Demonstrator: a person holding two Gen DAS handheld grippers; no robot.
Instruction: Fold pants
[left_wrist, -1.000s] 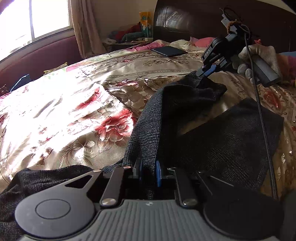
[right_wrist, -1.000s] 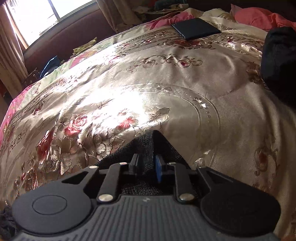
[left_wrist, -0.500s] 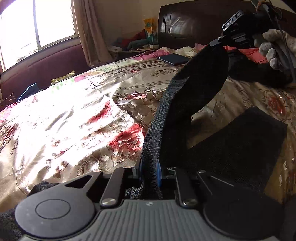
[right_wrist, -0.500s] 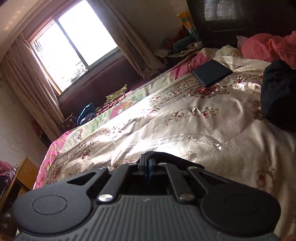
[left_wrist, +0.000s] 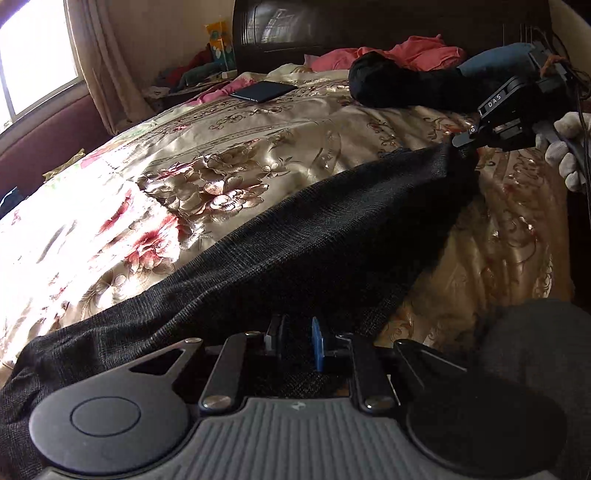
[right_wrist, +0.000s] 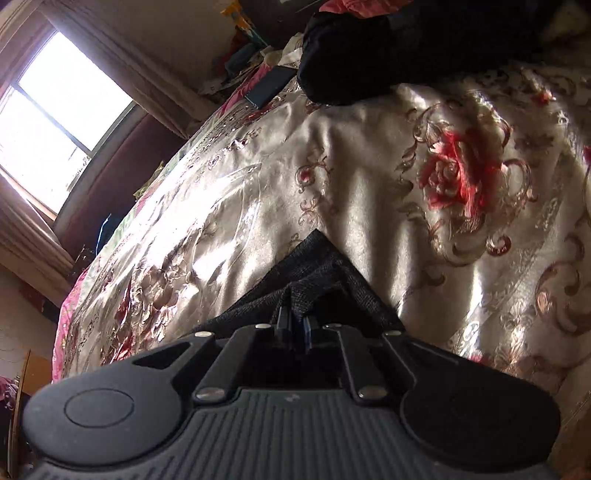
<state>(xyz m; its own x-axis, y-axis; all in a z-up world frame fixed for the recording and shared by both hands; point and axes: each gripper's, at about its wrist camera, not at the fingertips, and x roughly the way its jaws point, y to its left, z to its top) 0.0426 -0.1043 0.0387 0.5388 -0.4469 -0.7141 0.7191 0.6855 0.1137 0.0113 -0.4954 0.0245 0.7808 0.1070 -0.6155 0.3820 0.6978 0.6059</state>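
Note:
The dark grey woven pants are stretched in a band across the floral bedspread. My left gripper is shut on one end of the pants at the near edge. My right gripper, held by a white-gloved hand, is shut on the far end at the right, low over the bed. In the right wrist view the right gripper pinches a folded corner of the pants just above the bedspread.
A black bundle of clothing lies near the headboard, with pink clothes behind it. A dark flat tablet lies on the bed further back. A window and curtain are at the left.
The right gripper has come down from high near the headboard to low over the bed, laying the lifted pants out into a long flat band. The left gripper keeps its hold.

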